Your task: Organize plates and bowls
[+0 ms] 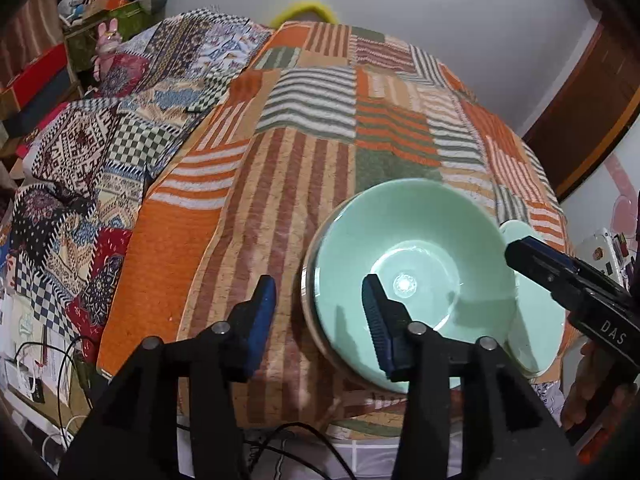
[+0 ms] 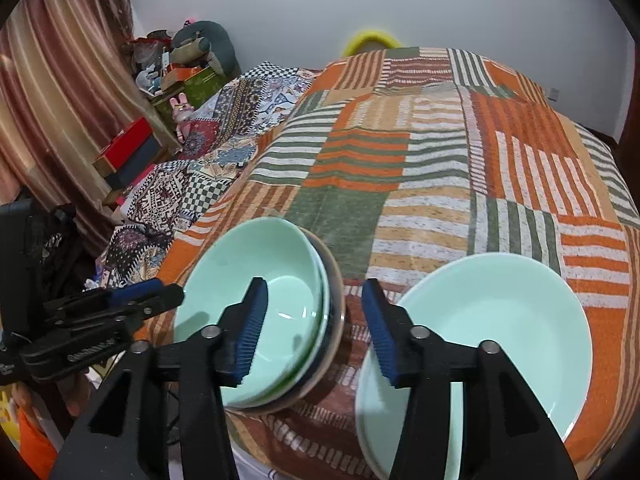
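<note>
Right wrist view: right gripper (image 2: 316,330) wide open, empty, above the gap between stacked mint bowls (image 2: 256,304) and mint plate (image 2: 492,328); left gripper (image 1: 320,320) likewise wide, empty.

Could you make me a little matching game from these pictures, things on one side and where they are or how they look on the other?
Things:
1. bowl stack
2. plate
3. striped blanket
4. right gripper

Descriptions:
A. orange, green and white
B. flat, mint green, at the right
C. open, holding nothing
D. nested, mint green, at the left

Pairs: 1-D, 2-B, 3-A, 4-C
</note>
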Demonstrator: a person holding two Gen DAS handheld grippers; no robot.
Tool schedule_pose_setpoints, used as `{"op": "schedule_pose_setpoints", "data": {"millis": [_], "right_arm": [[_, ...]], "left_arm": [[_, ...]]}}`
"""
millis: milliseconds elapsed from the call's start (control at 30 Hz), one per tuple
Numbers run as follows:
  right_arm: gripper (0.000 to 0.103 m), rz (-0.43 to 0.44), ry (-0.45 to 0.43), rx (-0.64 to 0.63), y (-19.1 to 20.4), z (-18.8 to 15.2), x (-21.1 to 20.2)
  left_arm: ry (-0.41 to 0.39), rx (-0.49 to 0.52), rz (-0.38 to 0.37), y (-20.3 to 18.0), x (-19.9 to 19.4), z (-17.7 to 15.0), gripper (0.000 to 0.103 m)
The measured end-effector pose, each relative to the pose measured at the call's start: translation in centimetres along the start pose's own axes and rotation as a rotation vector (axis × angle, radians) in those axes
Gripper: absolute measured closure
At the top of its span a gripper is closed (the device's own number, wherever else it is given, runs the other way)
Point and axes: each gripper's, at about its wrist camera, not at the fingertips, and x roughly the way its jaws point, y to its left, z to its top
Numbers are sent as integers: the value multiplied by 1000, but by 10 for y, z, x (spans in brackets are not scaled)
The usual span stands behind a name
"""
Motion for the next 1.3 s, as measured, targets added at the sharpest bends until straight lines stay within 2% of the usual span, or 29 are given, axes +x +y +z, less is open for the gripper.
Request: {"op": "schedule_pose_setpoints", "data": {"millis": [167, 400, 567, 633, 767, 1067, 1300], "right_arm": [[57, -2, 45, 17, -7, -5, 13], [57, 8, 77, 6, -7, -10, 24], [57, 32, 96, 2, -6, -12, 31], [61, 44, 101, 8, -7, -13, 33], [68, 65, 114, 10, -5, -14, 37], [68, 23, 127, 5, -1, -13, 38], [68, 14, 145, 12, 0, -12, 36]], "left_arm": [[71, -36, -30, 12, 21, -8, 58], [89, -27, -50, 8, 34, -11, 58], [132, -24, -89, 4, 48, -13, 58], [132, -23, -95, 2, 51, -14, 59], [136, -7, -121, -3, 52, -14, 68], [117, 26, -75, -14, 46, -13, 68], [97, 5, -79, -13, 37, -9, 68]]}}
